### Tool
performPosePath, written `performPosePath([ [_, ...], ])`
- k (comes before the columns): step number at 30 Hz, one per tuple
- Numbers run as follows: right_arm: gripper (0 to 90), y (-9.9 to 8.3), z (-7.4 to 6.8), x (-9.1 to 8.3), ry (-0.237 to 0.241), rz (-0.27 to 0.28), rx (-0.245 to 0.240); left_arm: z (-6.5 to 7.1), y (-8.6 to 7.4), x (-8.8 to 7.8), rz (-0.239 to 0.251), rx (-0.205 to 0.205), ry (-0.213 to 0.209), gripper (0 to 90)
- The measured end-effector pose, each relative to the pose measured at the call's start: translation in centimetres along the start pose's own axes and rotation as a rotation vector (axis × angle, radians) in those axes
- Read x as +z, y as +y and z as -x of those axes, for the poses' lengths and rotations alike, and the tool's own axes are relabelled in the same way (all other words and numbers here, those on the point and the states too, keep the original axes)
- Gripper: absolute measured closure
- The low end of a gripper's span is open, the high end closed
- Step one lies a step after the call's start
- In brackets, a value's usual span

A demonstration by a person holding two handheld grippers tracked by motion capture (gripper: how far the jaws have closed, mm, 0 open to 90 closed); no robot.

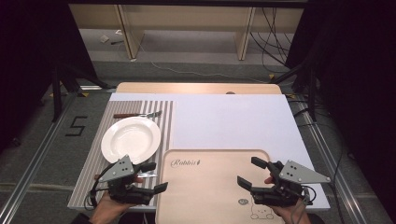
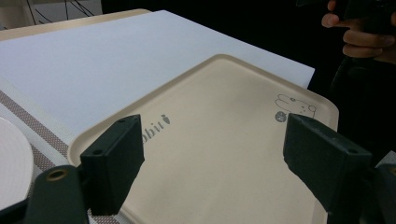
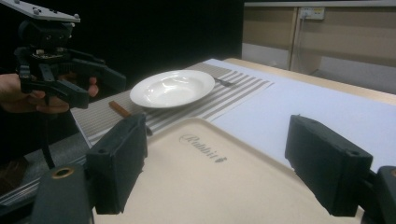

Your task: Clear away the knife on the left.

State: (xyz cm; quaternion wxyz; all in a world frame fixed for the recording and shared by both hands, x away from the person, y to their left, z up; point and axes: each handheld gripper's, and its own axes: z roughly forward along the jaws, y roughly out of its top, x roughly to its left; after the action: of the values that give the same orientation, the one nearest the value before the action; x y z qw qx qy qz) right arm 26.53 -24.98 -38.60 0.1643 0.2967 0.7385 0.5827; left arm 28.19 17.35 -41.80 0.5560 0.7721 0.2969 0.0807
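A beige tray (image 1: 210, 186) printed "Rabbit" lies at the table's front edge with nothing on it. My left gripper (image 1: 156, 176) hovers at the tray's left edge, jaws wide apart and nothing between them; in the left gripper view my left gripper (image 2: 217, 158) looks across the tray (image 2: 224, 107). At the tray's right side my right gripper (image 1: 247, 171) is open too, nothing between its jaws. The right gripper view has my right gripper (image 3: 233, 168) over the tray (image 3: 201, 182), facing the left gripper (image 3: 100, 88).
A white plate (image 1: 130, 139) sits on a striped placemat (image 1: 166, 116) left of the tray. A brown-handled fork (image 1: 140, 114) lies behind the plate. Another brown-handled utensil (image 3: 120, 109) lies in front of it, partly under my left gripper. A white sheet (image 1: 233, 121) covers the table.
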Motion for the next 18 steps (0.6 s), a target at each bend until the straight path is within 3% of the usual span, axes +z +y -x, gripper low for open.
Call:
performPosePath([
  [11, 22.1, 0.0, 0.0, 0.0, -0.006, -0.004, -0.005, -0.1, 0.0, 0.0, -0.007, -0.006, 0.020, 20.3],
  [18, 22.1, 0.0, 0.0, 0.0, -0.007, -0.003, -0.013, -1.1, 0.2, -0.9, 0.005, -0.014, 0.085, 20.6],
])
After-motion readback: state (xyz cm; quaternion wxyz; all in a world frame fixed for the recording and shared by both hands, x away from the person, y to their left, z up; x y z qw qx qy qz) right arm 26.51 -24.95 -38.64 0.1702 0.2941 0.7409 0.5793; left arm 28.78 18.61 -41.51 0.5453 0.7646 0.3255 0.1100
